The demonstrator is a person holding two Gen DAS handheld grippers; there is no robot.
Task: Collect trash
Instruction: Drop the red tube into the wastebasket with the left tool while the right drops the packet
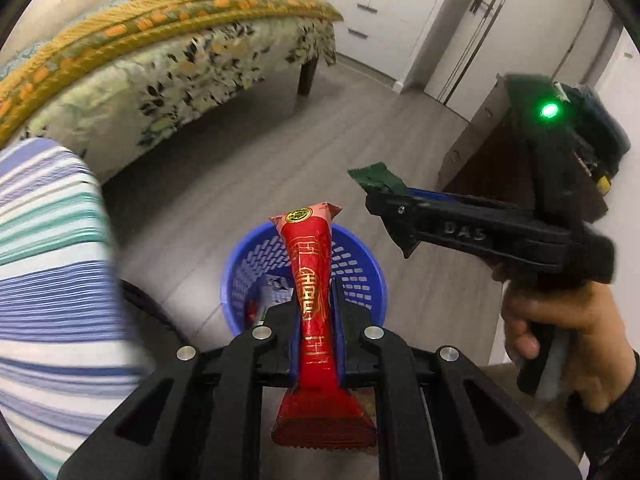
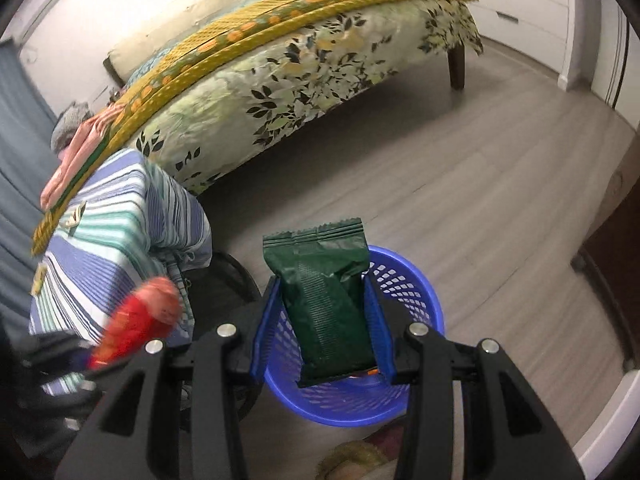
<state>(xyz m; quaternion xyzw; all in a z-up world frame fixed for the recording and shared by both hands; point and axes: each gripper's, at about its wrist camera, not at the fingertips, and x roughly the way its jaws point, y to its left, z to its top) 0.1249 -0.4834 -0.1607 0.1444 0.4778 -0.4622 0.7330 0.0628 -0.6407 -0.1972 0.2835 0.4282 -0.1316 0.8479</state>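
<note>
My left gripper (image 1: 314, 300) is shut on a red snack wrapper (image 1: 310, 276) with gold print, held above the blue plastic basket (image 1: 362, 280) on the floor. The basket holds some trash at its bottom. My right gripper (image 2: 326, 300) is shut on a dark green snack packet (image 2: 326, 292), held over the same basket (image 2: 412, 304). In the left wrist view the right gripper (image 1: 376, 196) is up and to the right of the basket, with the green packet (image 1: 374, 176) sticking out of it. The red wrapper (image 2: 136, 320) shows blurred at the left of the right wrist view.
A bed (image 2: 280, 80) with a leafy sheet and yellow blanket stands behind. A table with a striped cloth (image 2: 112, 240) is left of the basket. A dark wooden cabinet (image 1: 500, 152) is at the right. Grey wood floor (image 2: 460, 200) lies between them.
</note>
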